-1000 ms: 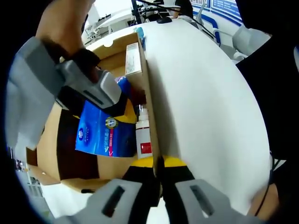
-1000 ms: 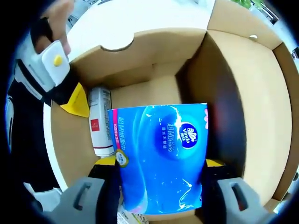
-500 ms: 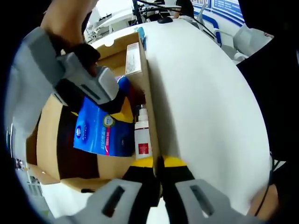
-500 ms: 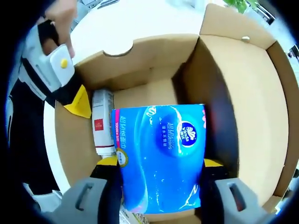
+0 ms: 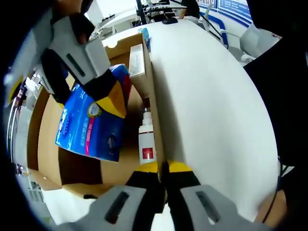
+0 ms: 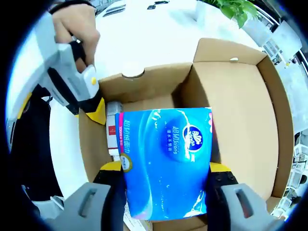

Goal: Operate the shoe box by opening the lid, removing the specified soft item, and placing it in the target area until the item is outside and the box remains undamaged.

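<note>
The open cardboard shoe box [image 6: 144, 86] stands on a white table [image 5: 216, 96], its lid [image 6: 240, 130] folded back. A blue soft tissue pack [image 6: 166, 159] hangs above the box's inside, and my right gripper [image 6: 166, 169] is shut on it, one jaw at each side. The left gripper view has that pack [image 5: 89, 127] raised over the box [image 5: 48, 144] in my right gripper [image 5: 86, 103]. My left gripper [image 5: 162, 167] is shut on the box's near side wall [image 5: 156, 110]; it appears as the left gripper [image 6: 96, 109] at the box's left wall, held by a hand.
A white bottle with a red label [image 5: 147, 142] lies in the box along the wall, and a small carton [image 5: 137, 60] sits further in. A person in dark clothes [image 5: 284, 86] stands at the table's edge. A green plant [image 6: 236, 7] is beyond the box.
My right gripper has lifted the tissue pack up out of the box's bottom, so the box looks smaller and lower. My left gripper has held still on the wall.
</note>
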